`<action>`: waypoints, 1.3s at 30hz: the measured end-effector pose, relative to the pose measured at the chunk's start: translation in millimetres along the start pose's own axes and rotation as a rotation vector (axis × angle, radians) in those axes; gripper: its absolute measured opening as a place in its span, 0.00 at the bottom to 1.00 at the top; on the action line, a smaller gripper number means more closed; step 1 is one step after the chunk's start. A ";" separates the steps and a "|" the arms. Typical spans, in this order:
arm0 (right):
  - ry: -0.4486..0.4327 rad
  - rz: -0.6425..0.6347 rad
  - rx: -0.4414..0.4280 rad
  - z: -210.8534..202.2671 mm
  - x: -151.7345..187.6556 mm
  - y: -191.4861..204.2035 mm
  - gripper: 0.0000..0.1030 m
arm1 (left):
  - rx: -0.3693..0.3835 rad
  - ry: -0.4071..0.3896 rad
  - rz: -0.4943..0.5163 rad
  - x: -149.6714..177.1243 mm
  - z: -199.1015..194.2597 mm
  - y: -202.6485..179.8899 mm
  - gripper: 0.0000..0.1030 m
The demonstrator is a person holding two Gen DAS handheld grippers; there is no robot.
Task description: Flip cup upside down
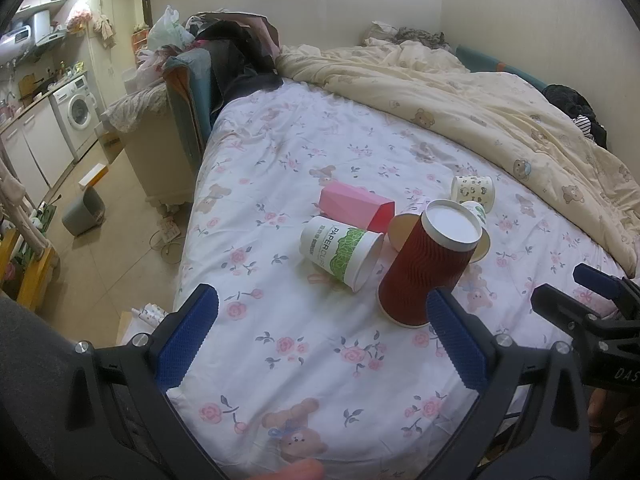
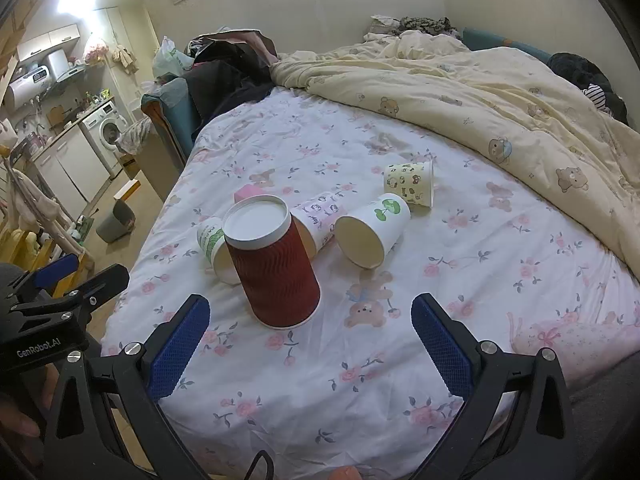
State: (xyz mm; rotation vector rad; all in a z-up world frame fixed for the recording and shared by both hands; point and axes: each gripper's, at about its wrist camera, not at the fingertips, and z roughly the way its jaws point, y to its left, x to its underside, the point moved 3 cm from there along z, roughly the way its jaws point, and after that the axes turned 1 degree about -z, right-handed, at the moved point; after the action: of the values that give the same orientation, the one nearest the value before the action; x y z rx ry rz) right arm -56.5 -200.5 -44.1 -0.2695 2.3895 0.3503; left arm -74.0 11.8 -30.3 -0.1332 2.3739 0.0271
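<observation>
A dark red ribbed paper cup (image 1: 424, 268) stands upside down on the floral bed sheet (image 1: 304, 160), white base up; it also shows in the right wrist view (image 2: 276, 276). My left gripper (image 1: 322, 304) is open and empty, its right finger just beside the cup's rim. My right gripper (image 2: 310, 316) is open and empty, a little in front of the cup. Around it lie several cups on their sides: a green-and-white "PAPER CUP" one (image 1: 340, 252), a white one with a green leaf (image 2: 372, 232), a patterned yellow one (image 2: 412, 184).
A pink box (image 1: 358, 206) lies behind the cups. A cream quilt (image 1: 460, 96) covers the bed's far right. Clothes pile at the head end (image 1: 236, 56). The bed's left edge drops to a tiled floor with a grey bin (image 1: 82, 212) and a washing machine (image 1: 78, 112).
</observation>
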 end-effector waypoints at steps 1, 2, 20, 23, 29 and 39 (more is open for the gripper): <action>0.000 0.000 0.000 0.1 0.0 0.3 1.00 | -0.001 0.000 0.000 -0.1 0.0 0.0 1.00; 0.002 0.000 0.002 0.3 0.0 0.2 1.00 | 0.000 0.003 -0.003 0.3 0.1 0.4 1.00; 0.004 0.022 0.011 -0.5 -2.2 -5.9 1.00 | -0.004 0.006 -0.009 1.4 0.7 2.4 1.00; 0.004 0.020 0.012 -0.7 -2.4 -5.7 1.00 | -0.003 0.008 -0.009 1.4 0.9 2.2 1.00; 0.003 0.022 0.004 -2.7 -3.1 -6.0 1.00 | -0.003 0.008 -0.008 1.3 1.0 2.1 1.00; 0.007 0.024 -0.001 -3.0 -2.6 -3.2 1.00 | 0.003 0.010 -0.008 2.2 1.5 3.4 1.00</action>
State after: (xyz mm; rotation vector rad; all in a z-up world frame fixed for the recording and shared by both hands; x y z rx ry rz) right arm -55.4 -204.2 -40.7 -0.2434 2.4008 0.3616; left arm -74.9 15.0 -33.0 -0.1423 2.3828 0.0192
